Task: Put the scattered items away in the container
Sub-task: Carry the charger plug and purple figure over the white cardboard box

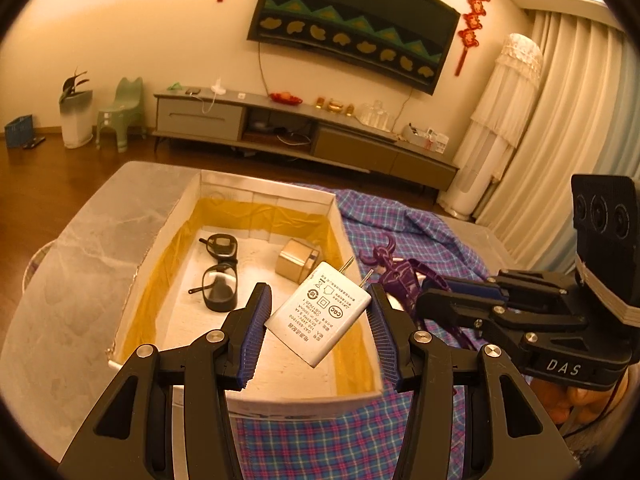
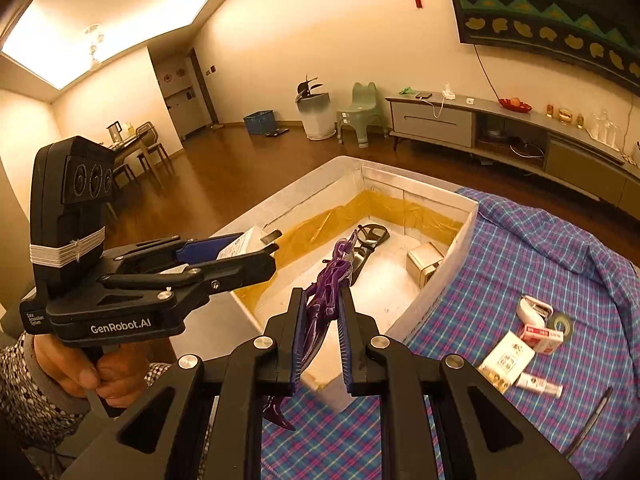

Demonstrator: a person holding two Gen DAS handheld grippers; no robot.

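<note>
A white open box [image 1: 168, 224] with yellow tape lining sits on the table; it also shows in the right wrist view [image 2: 464, 236]. Inside lie black glasses [image 1: 220, 272] and a small metal cube [image 1: 298, 266]. My left gripper [image 1: 318, 316] holds a white charger [image 1: 318, 314] with two prongs above the box, touching both pads. My right gripper [image 2: 322, 332] is shut on a purple plastic toy [image 2: 326, 292] over the box's near edge. On the checked cloth [image 2: 540, 264] lie a white packet [image 2: 506, 360], a small red-and-white box [image 2: 540, 334], a tape roll [image 2: 560, 324] and a tube [image 2: 540, 384].
The box stands on a grey marble table [image 1: 80, 240]. A dark pen [image 2: 590, 420] lies on the cloth at the right. A TV cabinet [image 1: 280, 128] and a green chair [image 1: 118, 116] stand across the room.
</note>
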